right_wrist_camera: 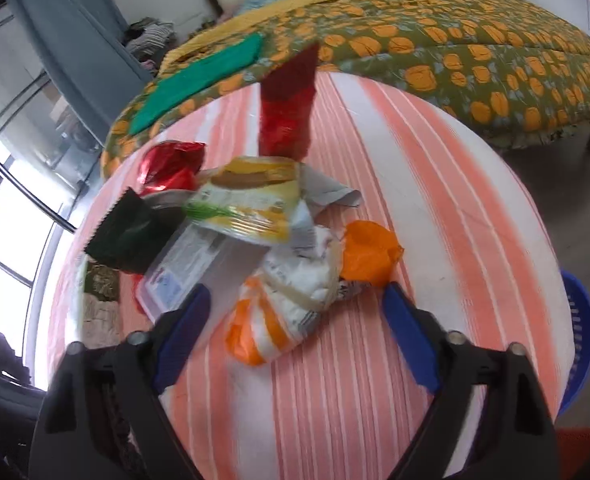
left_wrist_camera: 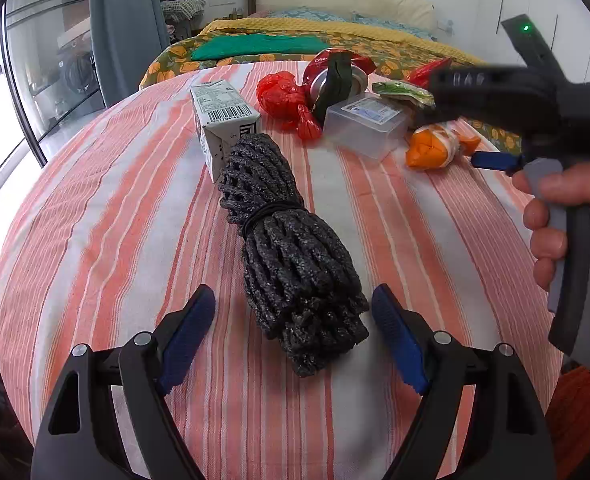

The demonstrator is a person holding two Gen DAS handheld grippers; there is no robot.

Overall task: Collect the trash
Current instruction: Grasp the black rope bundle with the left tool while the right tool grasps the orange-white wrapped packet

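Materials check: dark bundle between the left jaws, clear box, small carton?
Dark bundle: looks like speckled grey-black foam netting, matte, open mesh, cinched by a thin black band.
Clear box: likely translucent plastic, smooth, paper label on lid.
Small carton: seemingly printed paperboard, crisp folded edges, barcode.

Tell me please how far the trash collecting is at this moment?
Nothing shows as collected yet. The left gripper stands open around the dark foam netting bundle, not pressing it. The right gripper is open over the orange-and-white wrapper, holding nothing. Still on the striped cloth: carton, red bag, clear box, can. A blue basket waits beside.
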